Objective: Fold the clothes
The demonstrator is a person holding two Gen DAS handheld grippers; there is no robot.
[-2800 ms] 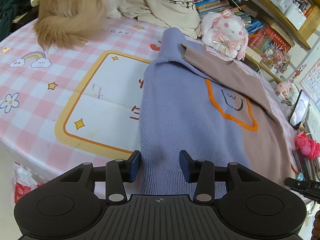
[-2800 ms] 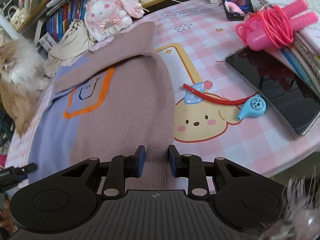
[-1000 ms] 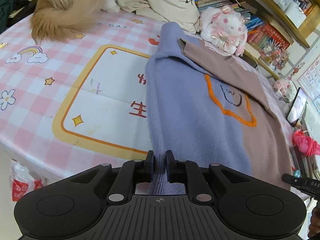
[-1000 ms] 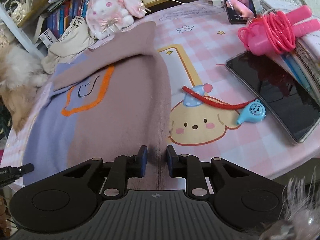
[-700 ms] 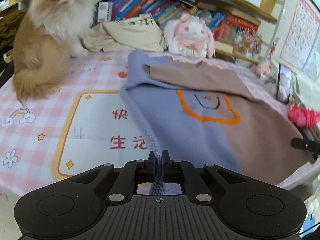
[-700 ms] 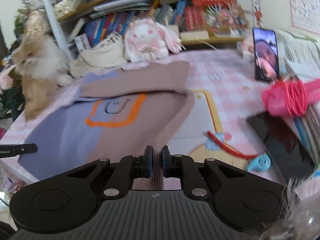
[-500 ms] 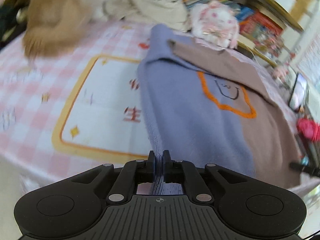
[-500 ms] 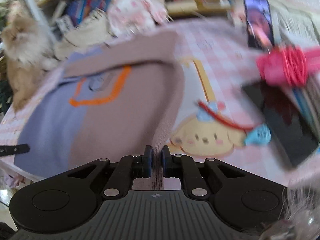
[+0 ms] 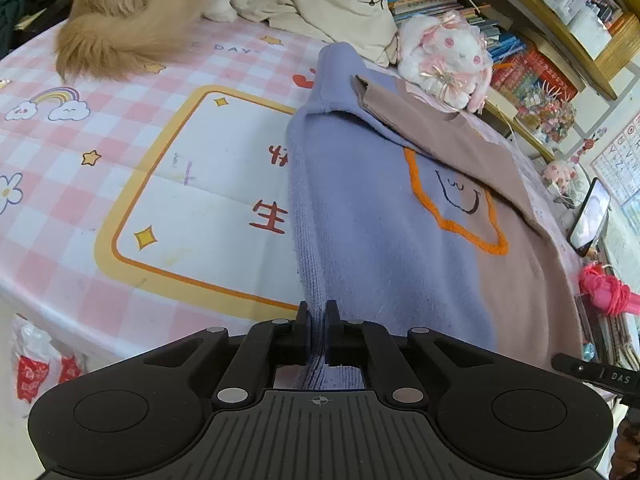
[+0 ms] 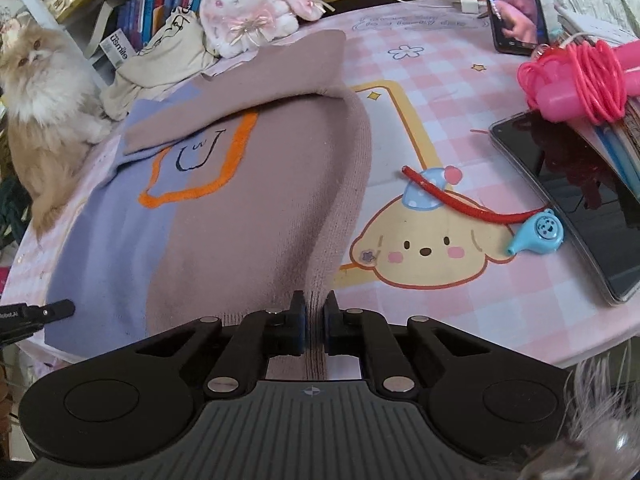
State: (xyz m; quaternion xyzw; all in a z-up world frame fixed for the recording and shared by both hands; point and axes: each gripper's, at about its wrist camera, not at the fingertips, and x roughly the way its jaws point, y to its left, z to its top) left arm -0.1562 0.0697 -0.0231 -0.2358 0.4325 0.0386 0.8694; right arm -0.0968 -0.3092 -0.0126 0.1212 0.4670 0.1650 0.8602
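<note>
A lilac-and-mauve knit sweater (image 9: 384, 216) lies flat on the table, sleeves folded across, orange-outlined motif up.

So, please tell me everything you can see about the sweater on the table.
The sweater is a soft knit, half lilac-blue and half dusty brown, with an orange outline around a small drawn smile on the chest. It lies flat on the pink checked tablecloth, both sleeves folded across the top. Its ribbed hem faces the person: the left gripper is shut on the blue corner, the right gripper on the brown corner. A plush rabbit sits by its collar end.
</note>
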